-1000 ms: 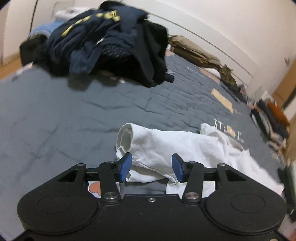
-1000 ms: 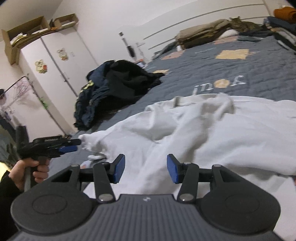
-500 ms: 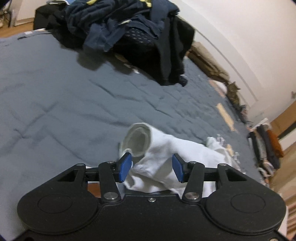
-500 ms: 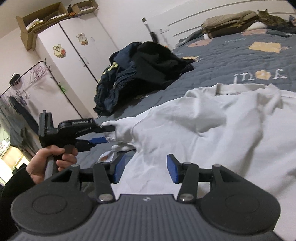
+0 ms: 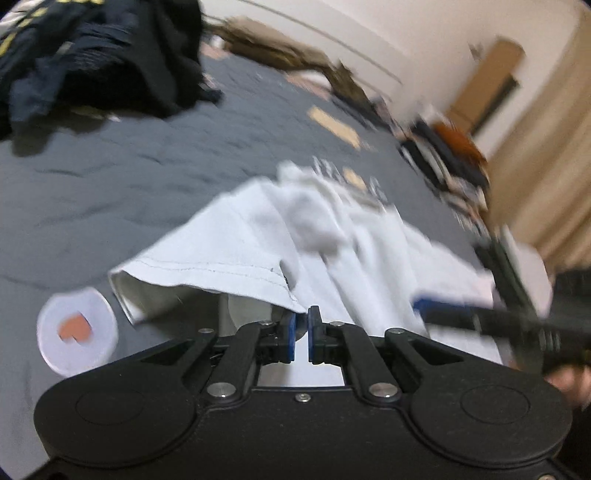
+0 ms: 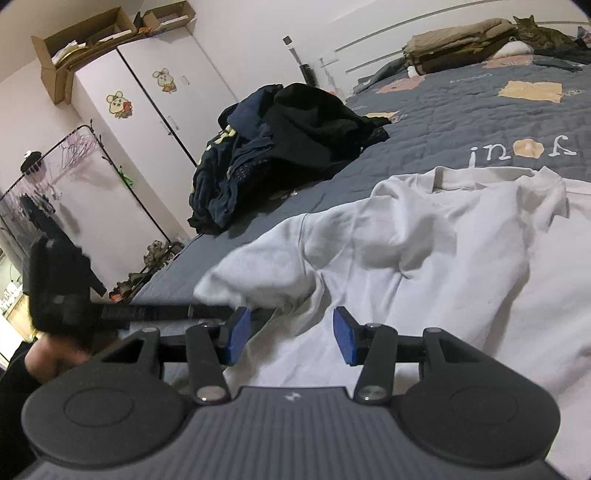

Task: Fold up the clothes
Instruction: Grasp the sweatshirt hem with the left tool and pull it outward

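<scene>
A white T-shirt (image 6: 424, 258) lies crumpled on the grey quilted bedspread (image 6: 480, 122). In the left wrist view its sleeve (image 5: 221, 258) spreads out with the stitched hem toward me. My left gripper (image 5: 301, 328) has closed, and its blue pads pinch the corner of that hem. The right wrist view shows the left gripper (image 6: 225, 309) reaching in from the left to the sleeve, with a hand under it. My right gripper (image 6: 291, 336) stands open just over the shirt's body, its pads apart with nothing gripped. The right gripper (image 5: 436, 308) also shows, blurred, at the right of the left wrist view.
A heap of dark clothes (image 6: 288, 147) sits further up the bed. Folded beige bedding (image 6: 461, 44) and a cat (image 6: 543, 31) lie at the headboard. A white wardrobe (image 6: 147, 110) and a clothes rail (image 6: 55, 184) stand beyond the bed's left edge. More clothes (image 5: 443, 155) are stacked along the right.
My left gripper swung right along the sleeve and shut on the hem corner; its jaws were open before. The sleeve now lies flatter. The right gripper has hardly moved in the last half second.
</scene>
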`<state>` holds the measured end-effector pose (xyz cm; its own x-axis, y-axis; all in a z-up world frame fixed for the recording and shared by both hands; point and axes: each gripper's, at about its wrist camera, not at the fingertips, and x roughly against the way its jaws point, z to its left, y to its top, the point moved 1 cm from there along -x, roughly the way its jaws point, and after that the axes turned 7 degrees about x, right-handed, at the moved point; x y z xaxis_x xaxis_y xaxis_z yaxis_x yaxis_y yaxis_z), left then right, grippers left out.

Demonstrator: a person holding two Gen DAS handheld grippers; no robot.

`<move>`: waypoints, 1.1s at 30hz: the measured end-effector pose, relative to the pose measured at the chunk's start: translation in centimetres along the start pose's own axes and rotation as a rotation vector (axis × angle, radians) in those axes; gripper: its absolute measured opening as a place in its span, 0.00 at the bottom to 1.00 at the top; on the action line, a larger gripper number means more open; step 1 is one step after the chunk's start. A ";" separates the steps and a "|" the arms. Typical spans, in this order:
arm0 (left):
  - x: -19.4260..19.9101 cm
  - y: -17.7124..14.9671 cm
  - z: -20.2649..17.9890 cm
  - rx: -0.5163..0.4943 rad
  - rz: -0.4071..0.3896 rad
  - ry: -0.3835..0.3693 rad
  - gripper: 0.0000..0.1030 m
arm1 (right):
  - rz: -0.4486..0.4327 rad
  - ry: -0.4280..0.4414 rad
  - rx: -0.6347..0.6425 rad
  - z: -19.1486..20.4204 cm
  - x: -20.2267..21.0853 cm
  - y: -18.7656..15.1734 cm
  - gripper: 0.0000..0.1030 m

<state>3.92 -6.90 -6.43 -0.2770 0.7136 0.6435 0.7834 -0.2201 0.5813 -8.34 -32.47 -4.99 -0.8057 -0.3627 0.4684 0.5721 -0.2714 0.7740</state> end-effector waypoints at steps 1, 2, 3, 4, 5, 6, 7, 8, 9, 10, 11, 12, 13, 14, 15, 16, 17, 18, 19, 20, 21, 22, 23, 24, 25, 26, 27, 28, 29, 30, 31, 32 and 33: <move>-0.2 -0.5 -0.5 -0.032 0.030 -0.007 0.06 | -0.003 -0.002 -0.001 -0.1 0.1 0.1 0.47; -0.4 -1.1 -1.0 -0.070 0.060 -0.013 0.06 | -0.005 -0.005 0.000 -0.2 0.2 0.2 0.47; -0.6 -1.6 -1.5 -0.106 0.087 -0.015 0.06 | -0.006 -0.009 0.000 -0.3 0.2 0.2 0.47; -0.8 -2.0 -1.9 -0.139 0.112 -0.015 0.07 | -0.008 -0.015 -0.003 -0.4 0.2 0.3 0.47; -0.7 -2.3 -2.0 -0.159 0.125 -0.017 0.07 | -0.009 -0.019 -0.005 -0.6 0.2 0.3 0.47; -0.3 -2.4 -1.8 -0.165 0.125 -0.021 0.07 | -0.007 -0.022 -0.007 -0.7 0.1 0.3 0.47; 0.0 -2.5 -1.7 -0.171 0.126 -0.026 0.09 | -0.005 -0.024 -0.008 -0.8 0.0 0.2 0.47; 0.5 -2.3 -1.4 -0.162 0.120 -0.035 0.18 | -0.003 -0.026 -0.010 -0.8 -0.1 0.2 0.47; 1.3 -1.7 -0.8 -0.131 0.100 -0.048 0.25 | -0.003 -0.027 -0.010 -0.9 -0.1 0.2 0.47; 2.2 -0.8 0.0 -0.085 0.063 -0.060 0.47 | -0.002 -0.024 -0.011 -0.9 -0.2 0.2 0.47; 3.1 0.1 1.0 -0.032 0.017 -0.072 0.59 | -0.001 -0.021 -0.012 -0.8 -0.3 0.2 0.47; 3.9 0.7 2.2 0.029 -0.024 -0.080 0.60 | 0.000 -0.019 -0.011 -0.8 -0.3 0.2 0.47; 4.6 1.3 3.5 0.099 -0.060 -0.086 0.60 | -0.001 -0.018 -0.007 -0.7 -0.4 0.2 0.47; 5.0 1.8 4.6 0.159 -0.086 -0.088 0.60 | -0.001 -0.017 -0.002 -0.5 -0.5 0.2 0.47; 5.2 2.0 5.7 0.210 -0.102 -0.085 0.60 | 0.001 -0.012 0.004 -0.3 -0.6 0.2 0.47; 5.4 2.2 6.7 0.260 -0.119 -0.082 0.60 | 0.002 -0.008 0.010 -0.2 -0.7 0.2 0.47; 5.3 2.4 7.5 0.300 -0.126 -0.074 0.60 | 0.004 -0.004 0.015 0.0 -0.7 0.2 0.47; 5.0 2.4 8.1 0.337 -0.120 -0.065 0.60 | 0.005 -0.003 0.018 0.2 -0.8 0.1 0.47; 4.4 2.2 8.7 0.382 -0.108 -0.058 0.60 | 0.009 0.000 0.024 0.4 -1.0 0.1 0.47; 3.8 2.1 9.4 0.427 -0.095 -0.051 0.60 | 0.014 0.003 0.030 0.6 -1.1 0.0 0.47; 3.2 1.9 10.1 0.471 -0.083 -0.045 0.59 | 0.016 0.006 0.033 0.8 -1.2 -0.1 0.47; 2.6 1.8 10.7 0.516 -0.071 -0.038 0.59 | 0.018 0.009 0.037 0.9 -1.3 -0.2 0.47; 2.0 1.6 11.4 0.560 -0.059 -0.031 0.59 | 0.020 0.013 0.042 1.1 -1.4 -0.3 0.47; 1.5 1.5 11.9 0.600 -0.052 -0.027 0.59 | 0.021 0.018 0.047 1.3 -1.5 -0.4 0.47; 1.0 1.4 12.3 0.631 -0.050 -0.026 0.59 | 0.022 0.022 0.052 1.5 -1.6 -0.5 0.47; 0.6 1.4 12.7 0.655 -0.049 -0.024 0.59 | 0.022 0.026 0.060 1.7 -1.6 -0.6 0.47; 0.2 1.4 13.0 0.675 -0.047 -0.022 0.59 | 0.023 0.031 0.071 2.0 -1.7 -0.7 0.47; -0.1 1.4 13.4 0.696 -0.045 -0.020 0.59 | 0.025 0.036 0.086 2.3 -1.8 -0.8 0.47; -0.4 1.5 13.7 0.715 -0.045 -0.017 0.59 | 0.028 0.041 0.101 2.7 -1.9 -1.0 0.47; -0.7 1.5 13.9 0.732 -0.046 -0.013 0.59 | 0.034 0.046 0.115 3.1 -2.1 -1.1 0.47; -0.9 1.6 14.1 0.750 -0.048 -0.010 0.59 | 0.041 0.052 0.126 3.4 -2.3 -1.3 0.47; -1.2 1.7 14.3 0.767 -0.050 -0.006 0.59 | 0.047 0.057 0.132 3.6 -2.4 -1.4 0.47; -1.5 1.7 14.5 0.778 -0.052 -0.002 0.58 | 0.053 0.062 0.133 3.7 -2.5 -1.5 0.47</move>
<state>13.72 1.29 -13.56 -0.3236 0.7118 0.6233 0.9347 0.3427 0.0939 -7.74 -27.85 -5.79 -0.7615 -0.4284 0.4864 0.5850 -0.1312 0.8003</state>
